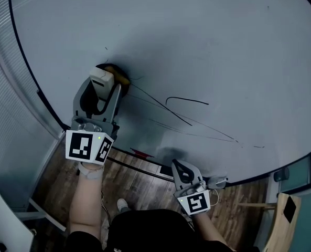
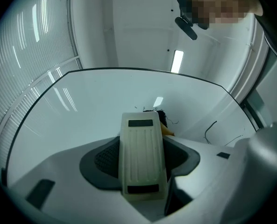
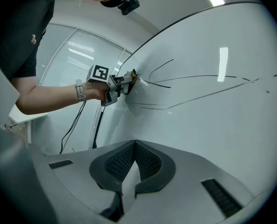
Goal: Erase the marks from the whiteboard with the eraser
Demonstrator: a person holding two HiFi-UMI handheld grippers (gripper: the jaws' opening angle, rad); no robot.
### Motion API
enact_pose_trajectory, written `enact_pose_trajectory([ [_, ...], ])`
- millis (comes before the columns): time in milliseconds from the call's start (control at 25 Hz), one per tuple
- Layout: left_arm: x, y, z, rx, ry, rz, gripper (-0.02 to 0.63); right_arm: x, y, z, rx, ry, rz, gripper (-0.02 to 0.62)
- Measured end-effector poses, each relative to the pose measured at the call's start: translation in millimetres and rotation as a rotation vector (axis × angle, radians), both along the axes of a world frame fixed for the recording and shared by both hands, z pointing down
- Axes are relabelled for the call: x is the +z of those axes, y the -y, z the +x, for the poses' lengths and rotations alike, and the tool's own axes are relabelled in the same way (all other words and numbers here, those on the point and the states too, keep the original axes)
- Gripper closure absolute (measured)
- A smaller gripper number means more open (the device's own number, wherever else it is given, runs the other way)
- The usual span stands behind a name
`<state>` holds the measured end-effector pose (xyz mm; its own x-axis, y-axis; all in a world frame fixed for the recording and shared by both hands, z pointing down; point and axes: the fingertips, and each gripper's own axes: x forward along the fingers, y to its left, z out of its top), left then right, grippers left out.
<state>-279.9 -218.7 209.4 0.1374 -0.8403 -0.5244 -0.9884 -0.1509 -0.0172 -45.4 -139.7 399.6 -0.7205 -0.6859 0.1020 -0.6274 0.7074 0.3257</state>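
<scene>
Cream plastic is what fills my left gripper view: the eraser [image 2: 142, 157], ribbed along its back, with a dark rectangular patch at each end. I can't read anything on either patch. The left hand-held gripper [image 1: 106, 91] has its jaws clamped on the eraser's two sides, and a sliver of yellow shows at the eraser's far end, where it meets the whiteboard [image 1: 207, 41].

From the head view, the eraser is pressed flat against the whiteboard, out at the left end of the marks [image 1: 186, 100]. These are thin black strokes: one short curved line, plus a few long faint ones fanning rightward from the eraser towards the board's lower right. A dark smudge sits on the board right beside the eraser.

The only print I can make out is on the marker cube [image 1: 88, 146] behind the left jaws — black-and-white square patterns, no letters.

The right hand-held gripper [image 1: 182, 168] hangs low near the board's bottom edge, well apart from the eraser. In its own view the textured pads [image 3: 150, 164] are together at the tips with nothing between them, and the whiteboard stretches ahead of them. That same view shows the left one from the side, up against the board, with a forearm behind it, a pale wristband [image 3: 81, 92] and a dark cable trailing down.

Along the ledge under the board lies a small red object [image 1: 141, 153] — too small to name. Below that is wooden floor [image 1: 145, 185].
</scene>
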Motion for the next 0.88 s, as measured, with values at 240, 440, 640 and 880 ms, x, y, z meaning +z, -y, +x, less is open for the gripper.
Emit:
enact_pose_trajectory([
  [240,11,-5,49,0.002,0.021,-0.033,0.342,0,-8,38,0.021,0.012,-0.016,0.568],
  [440,21,-7,92,0.004,0.063,-0.059,0.342,6,-13,68,0.034,0.016,-0.033,0.568],
  [640,33,-11,134,0.006,0.115,-0.082,0.342,10,-22,92,0.032,0.011,-0.047,0.568],
  [880,44,-19,193,0.035,0.104,-0.107,0.342,16,-29,123,0.038,0.007,-0.059,0.568],
])
